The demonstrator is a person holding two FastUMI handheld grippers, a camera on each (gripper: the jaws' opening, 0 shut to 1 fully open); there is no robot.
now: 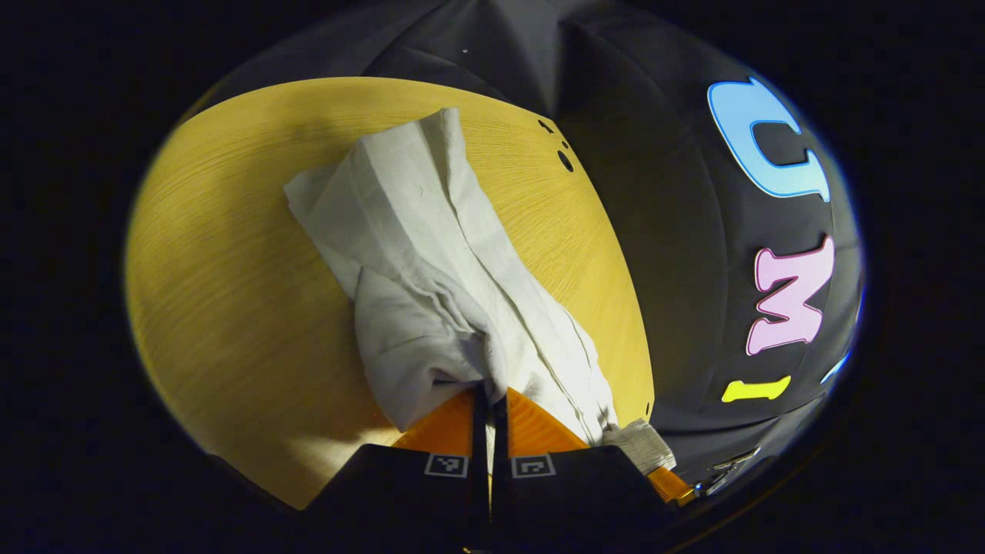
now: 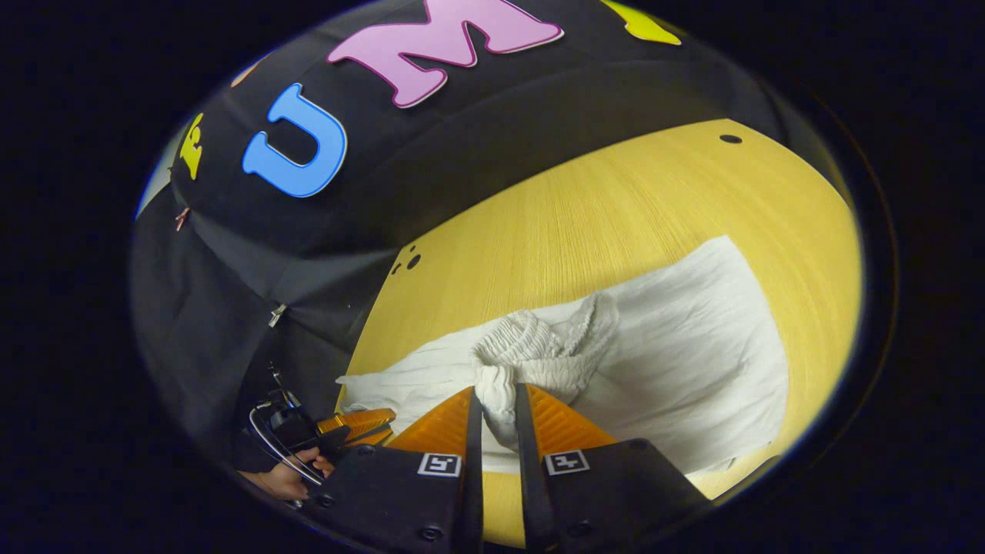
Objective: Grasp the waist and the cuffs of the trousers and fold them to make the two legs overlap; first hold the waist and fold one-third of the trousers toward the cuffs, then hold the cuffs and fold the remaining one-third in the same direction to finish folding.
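White trousers (image 1: 431,254) lie crumpled along the yellow wooden table (image 1: 231,269), stretching away from me in the left gripper view. My left gripper (image 1: 490,388) is shut on a bunched fold of their cloth at the near end. To its right a ribbed piece of the waistband (image 1: 642,446) shows beside the right gripper (image 1: 673,485). In the right gripper view my right gripper (image 2: 499,396) is shut on the gathered elastic waistband (image 2: 539,342), lifted a little off the trousers (image 2: 692,354). The left gripper (image 2: 362,427) sits at the cloth's left edge, held by a hand (image 2: 285,477).
The table (image 2: 585,215) has small dark holes near its far edge (image 1: 565,160) (image 2: 729,139). The booth's black cloth wall stands close behind the table edge. Bare wood lies to the left of the trousers in the left gripper view.
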